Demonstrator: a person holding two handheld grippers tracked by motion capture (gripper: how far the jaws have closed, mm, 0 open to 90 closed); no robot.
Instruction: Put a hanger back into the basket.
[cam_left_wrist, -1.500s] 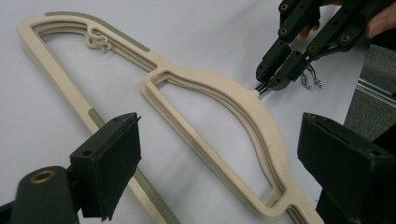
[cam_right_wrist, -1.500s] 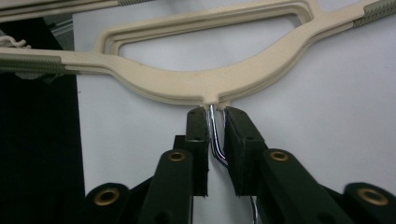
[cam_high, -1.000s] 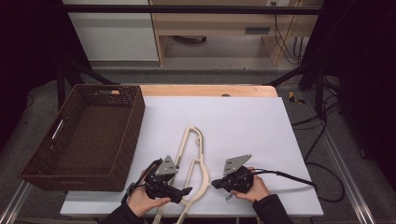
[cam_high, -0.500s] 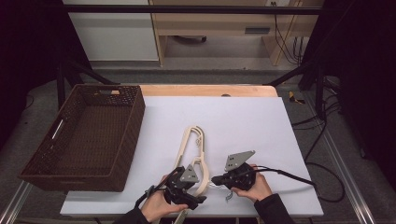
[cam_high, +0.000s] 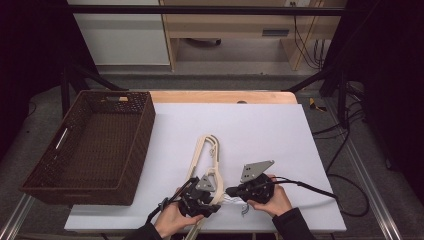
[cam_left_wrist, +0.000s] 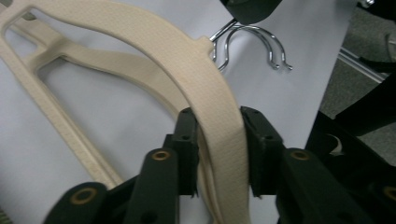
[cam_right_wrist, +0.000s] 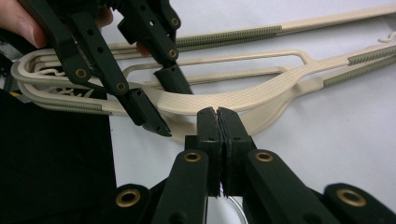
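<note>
Your hangers (cam_left_wrist: 210, 93) look like cream plastic, matt, with a fine pebbled grain on the broad neck and ribbed, duller strips (cam_right_wrist: 224, 36) along the arms. Their hooks (cam_left_wrist: 252, 44) are bright, polished metal wire. The grippers you hold, left (cam_left_wrist: 217, 140) and right (cam_right_wrist: 217, 135), are matt black plastic with small brass-coloured rivets. The table (cam_high: 260, 130) is covered by a smooth, matt white sheet, with a bare wood edge (cam_high: 220, 96) behind it. The basket (cam_high: 90, 150) is dark brown woven wicker, rough to the eye.
</note>
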